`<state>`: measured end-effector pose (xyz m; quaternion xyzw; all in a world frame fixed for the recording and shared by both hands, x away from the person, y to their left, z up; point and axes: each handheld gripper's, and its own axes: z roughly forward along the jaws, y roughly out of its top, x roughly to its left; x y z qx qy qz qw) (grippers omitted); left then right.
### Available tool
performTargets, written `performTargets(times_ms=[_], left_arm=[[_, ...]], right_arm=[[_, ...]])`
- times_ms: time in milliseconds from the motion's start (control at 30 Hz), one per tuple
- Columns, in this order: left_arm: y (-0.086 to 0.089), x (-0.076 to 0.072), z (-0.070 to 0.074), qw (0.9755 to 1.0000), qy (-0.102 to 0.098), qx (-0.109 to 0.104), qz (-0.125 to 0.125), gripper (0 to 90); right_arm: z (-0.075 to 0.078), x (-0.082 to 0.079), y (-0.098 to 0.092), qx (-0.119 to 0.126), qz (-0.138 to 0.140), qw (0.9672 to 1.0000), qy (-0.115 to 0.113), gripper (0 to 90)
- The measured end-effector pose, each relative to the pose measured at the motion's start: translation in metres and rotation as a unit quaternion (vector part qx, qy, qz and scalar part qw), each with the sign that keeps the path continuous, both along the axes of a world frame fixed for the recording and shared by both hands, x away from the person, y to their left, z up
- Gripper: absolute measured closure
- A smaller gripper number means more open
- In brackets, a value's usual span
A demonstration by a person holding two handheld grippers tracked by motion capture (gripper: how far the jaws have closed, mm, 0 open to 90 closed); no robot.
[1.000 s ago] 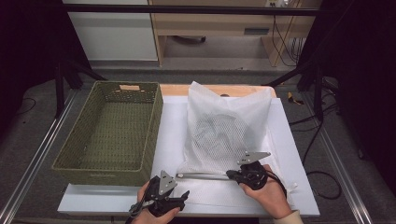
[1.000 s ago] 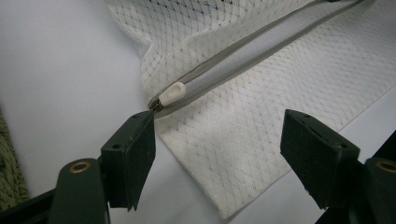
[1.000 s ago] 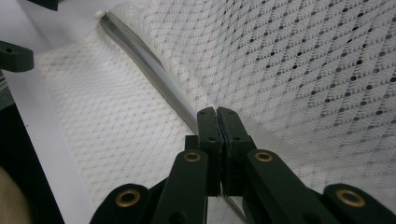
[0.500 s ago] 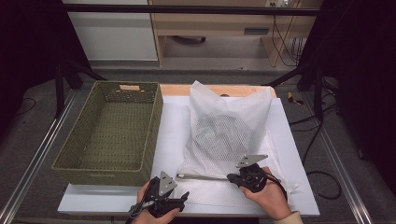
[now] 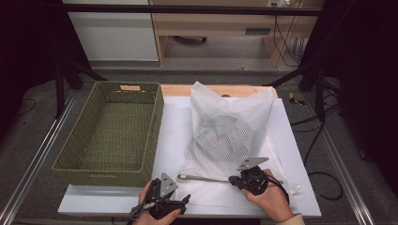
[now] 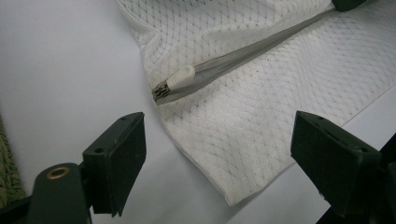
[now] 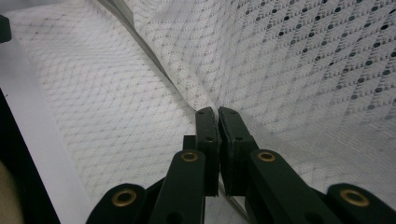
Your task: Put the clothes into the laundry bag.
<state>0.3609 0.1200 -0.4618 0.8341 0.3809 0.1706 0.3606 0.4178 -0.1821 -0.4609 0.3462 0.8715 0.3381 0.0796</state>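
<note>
A white mesh laundry bag [image 5: 232, 136] lies on the white table top [image 5: 171, 136], right of a green woven basket [image 5: 112, 133] and apart from it. Something dark shows through the mesh in the bag's middle part. Along the bag's near edge runs a grey zipper [image 6: 252, 51], its white pull tab [image 6: 180, 77] at the left end, close to the bag's near-left corner.

The left gripper [image 5: 183, 200] sits at the near edge of the table, just left of that corner. Its jaws have just been opening and now stand wide apart; in the left gripper view the corner of the bag lies on the table beyond and between them, with neither pad touching the mesh and the pull tab a little farther off.

The right gripper [image 5: 233, 179] rests on the bag near the right part of the zipper line. In the right gripper view [image 7: 217, 114] its jaws are pressed together, pinching a fold of the mesh beside the zipper
</note>
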Motion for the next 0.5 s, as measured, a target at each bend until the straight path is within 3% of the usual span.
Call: performTargets(times_ms=[500], left_arm=[[0.0036,0.0023,-0.0011,1.0,0.001,-0.007,0.005,14.7]], right_arm=[[0.0002,-0.0007,0.0002,0.007,0.0,0.9998,-0.02,70.4]])
